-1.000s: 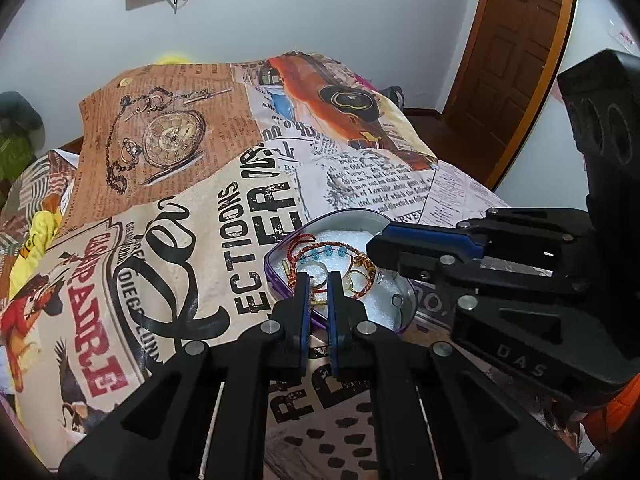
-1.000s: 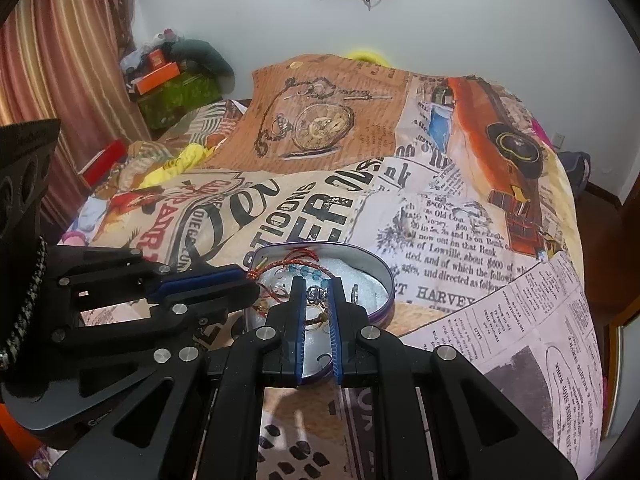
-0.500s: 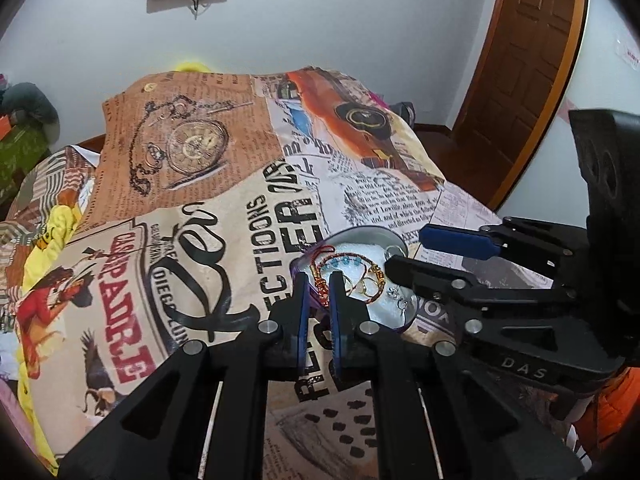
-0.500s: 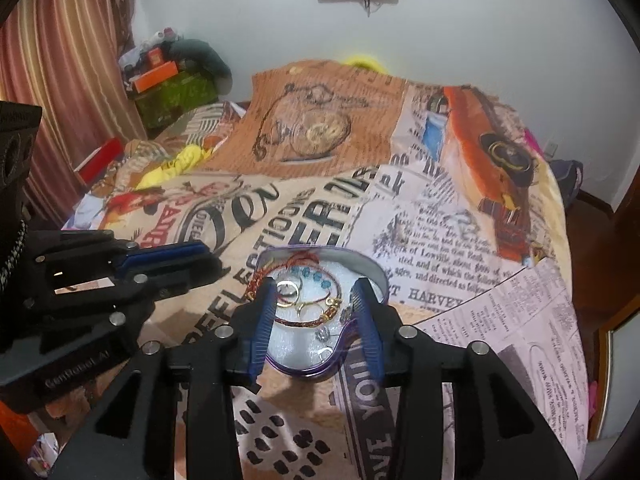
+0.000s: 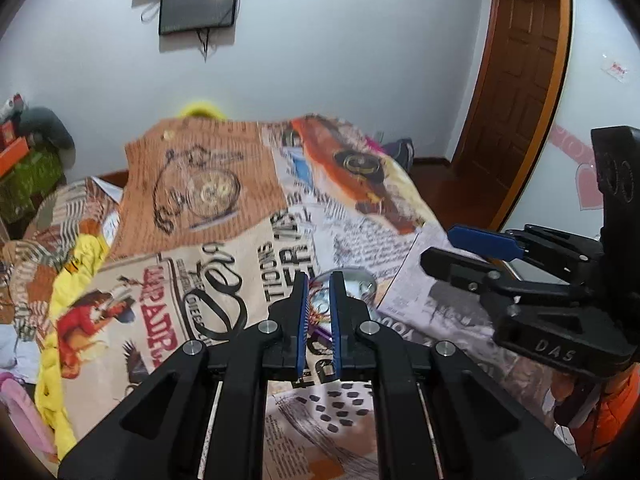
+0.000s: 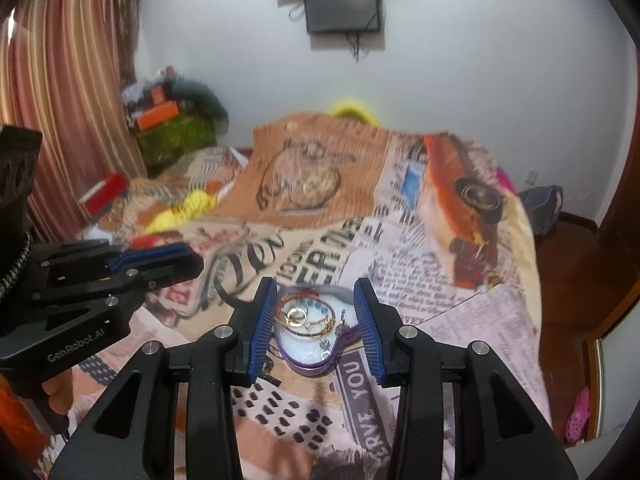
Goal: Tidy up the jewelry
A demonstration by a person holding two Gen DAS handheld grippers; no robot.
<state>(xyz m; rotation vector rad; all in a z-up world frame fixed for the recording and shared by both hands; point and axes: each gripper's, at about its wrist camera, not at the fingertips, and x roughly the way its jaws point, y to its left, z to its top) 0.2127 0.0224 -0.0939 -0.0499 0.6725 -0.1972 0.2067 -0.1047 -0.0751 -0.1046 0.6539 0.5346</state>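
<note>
A purple heart-shaped tin [image 6: 334,354] lies on the bed with a white lining. It holds gold rings [image 6: 296,315], a red beaded bracelet and small earrings. My right gripper [image 6: 316,294] is open and empty, raised above and behind the tin, which shows between its fingers. In the left wrist view the tin [image 5: 360,282] is mostly hidden behind my left gripper [image 5: 319,280], which is nearly shut with a narrow gap and holds nothing. The right gripper [image 5: 452,246] shows at that view's right, the left gripper [image 6: 188,258] at the right wrist view's left.
The bed has a printed newspaper-pattern cover [image 6: 420,248]. Clothes and boxes pile up at the left [image 6: 176,120]. A wooden door [image 5: 516,92] stands at the right, a dark screen [image 6: 340,4] on the far wall.
Both grippers have lifted and pulled back from the tin. The right gripper has opened wide from shut. The left gripper stays nearly shut.
</note>
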